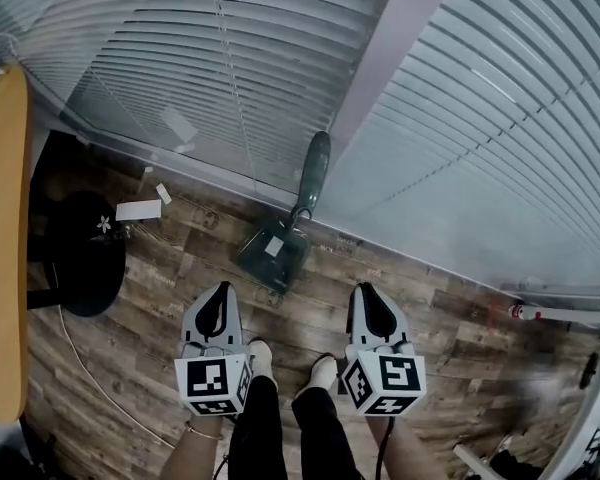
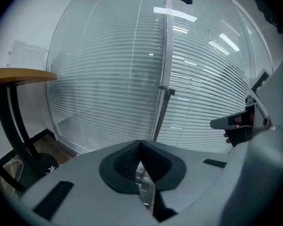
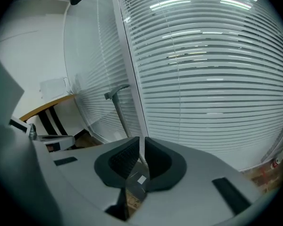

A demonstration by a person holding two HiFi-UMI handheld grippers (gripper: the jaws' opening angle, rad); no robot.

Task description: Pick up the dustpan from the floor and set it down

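Note:
The dark green dustpan rests on the wood floor, its long handle leaning up against the window pillar. My left gripper hovers a little short of the pan, to its left, jaws shut and empty. To the pan's right, at about the same distance, my right gripper is also shut with nothing in it. In the left gripper view the jaws meet at the tip. The right gripper view shows its jaws closed, with the dustpan and its white label seen below through the gap.
Blinds cover the windows behind the pan. A wooden table edge and a black round base stand at the left, with white paper scraps and a thin cable nearby. The person's feet are between the grippers. A white-and-red object lies at the right.

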